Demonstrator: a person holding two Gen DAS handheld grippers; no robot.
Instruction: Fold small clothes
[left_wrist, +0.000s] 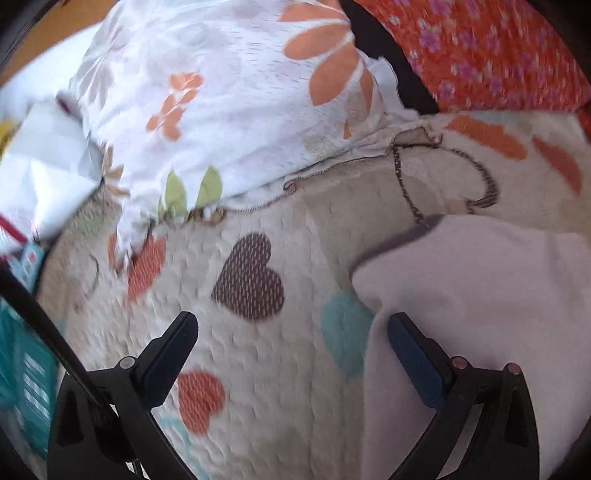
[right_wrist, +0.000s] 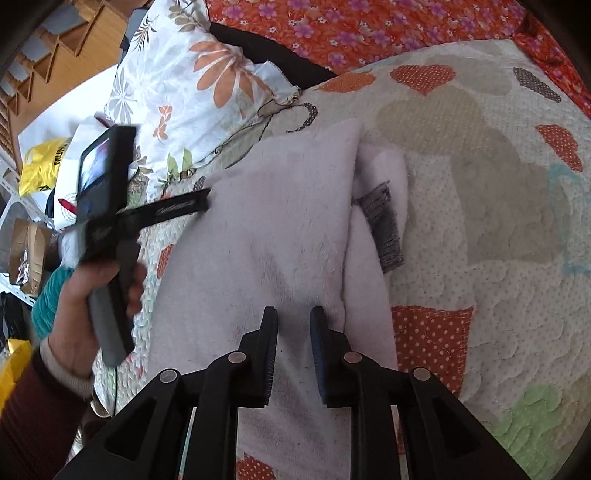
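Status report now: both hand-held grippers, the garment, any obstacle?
Left hand-held gripper open, empty. Right hand-held gripper narrowly open over pale pink garment, partly folded. No obstacle seen.

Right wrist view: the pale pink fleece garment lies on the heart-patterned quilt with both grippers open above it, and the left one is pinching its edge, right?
Not quite. In the left wrist view, the left gripper is open over the heart-patterned quilt, pinching nothing; the pale pink fleece garment lies beside it. The right gripper is open above it.

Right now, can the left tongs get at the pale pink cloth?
Probably yes. The left tongs are open above the heart quilt, and the pale pink cloth lies just beside one finger with nothing between.
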